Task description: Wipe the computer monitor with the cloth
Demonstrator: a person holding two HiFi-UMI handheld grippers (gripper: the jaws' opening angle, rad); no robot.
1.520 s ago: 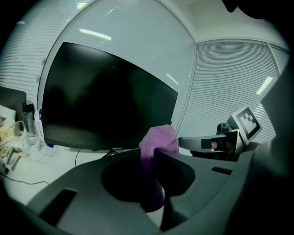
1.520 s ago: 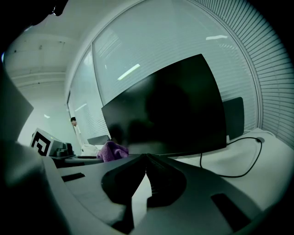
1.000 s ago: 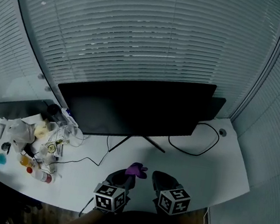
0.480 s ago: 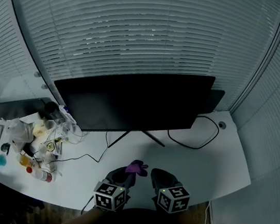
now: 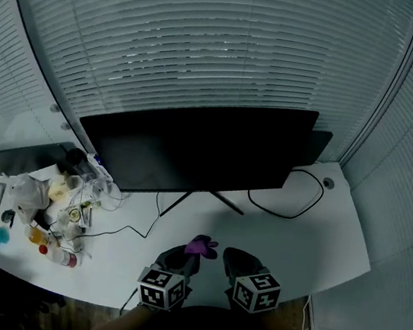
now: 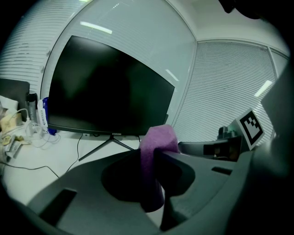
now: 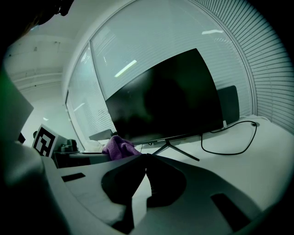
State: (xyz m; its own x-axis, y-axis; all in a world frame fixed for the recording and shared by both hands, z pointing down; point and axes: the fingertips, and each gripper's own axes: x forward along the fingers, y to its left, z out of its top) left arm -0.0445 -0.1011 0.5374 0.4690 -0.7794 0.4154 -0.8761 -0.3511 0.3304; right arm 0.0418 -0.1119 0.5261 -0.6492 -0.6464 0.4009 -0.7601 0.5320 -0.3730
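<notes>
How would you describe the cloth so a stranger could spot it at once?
Find the wide black monitor on the white desk, then come forward to the near edge. The cloth is the small purple wad pinched in the left gripper; the right gripper beside it is shut on nothing.

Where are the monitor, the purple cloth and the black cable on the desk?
monitor [image 5: 201, 148], head view, middle of the dark screen.
purple cloth [image 6: 157, 141], left gripper view, its upper fold.
black cable [image 5: 285, 217], head view, bottom of its loop.
</notes>
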